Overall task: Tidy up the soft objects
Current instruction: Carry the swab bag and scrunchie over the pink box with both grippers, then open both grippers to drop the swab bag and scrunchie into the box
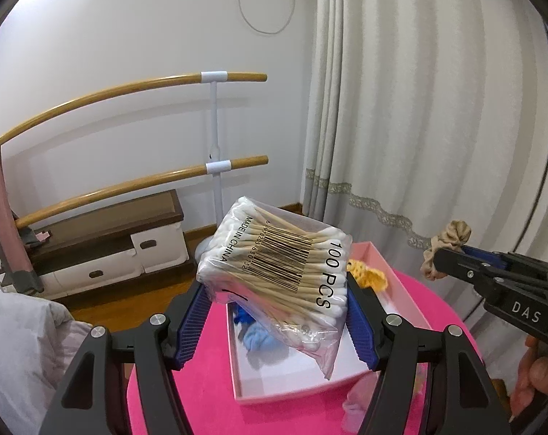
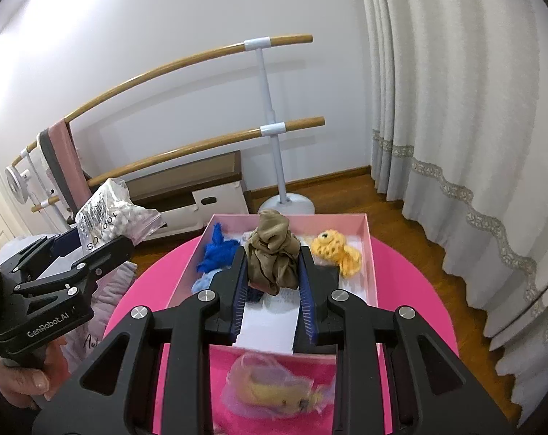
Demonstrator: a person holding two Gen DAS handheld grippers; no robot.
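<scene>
My left gripper (image 1: 275, 290) is shut on a clear bag of cotton swabs (image 1: 277, 272), held up above the pink box (image 1: 400, 286); the same bag (image 2: 107, 214) shows at the left of the right wrist view. My right gripper (image 2: 272, 272) is shut on a beige-brown scrunchie (image 2: 272, 257), lifted over the box (image 2: 371, 253); that scrunchie (image 1: 447, 250) appears at the right of the left wrist view. Inside the box lie a yellow knitted piece (image 2: 337, 250), a dark blue yarn piece (image 2: 216, 250) and a light blue one (image 2: 201, 284).
The box rests on a round table with a bright pink cloth (image 2: 411, 290). A clear packet with a yellow item (image 2: 277, 388) lies on the cloth in front of the box. A wooden ballet barre (image 2: 274, 127), a low cabinet (image 1: 111, 246) and curtains (image 2: 455, 108) stand behind.
</scene>
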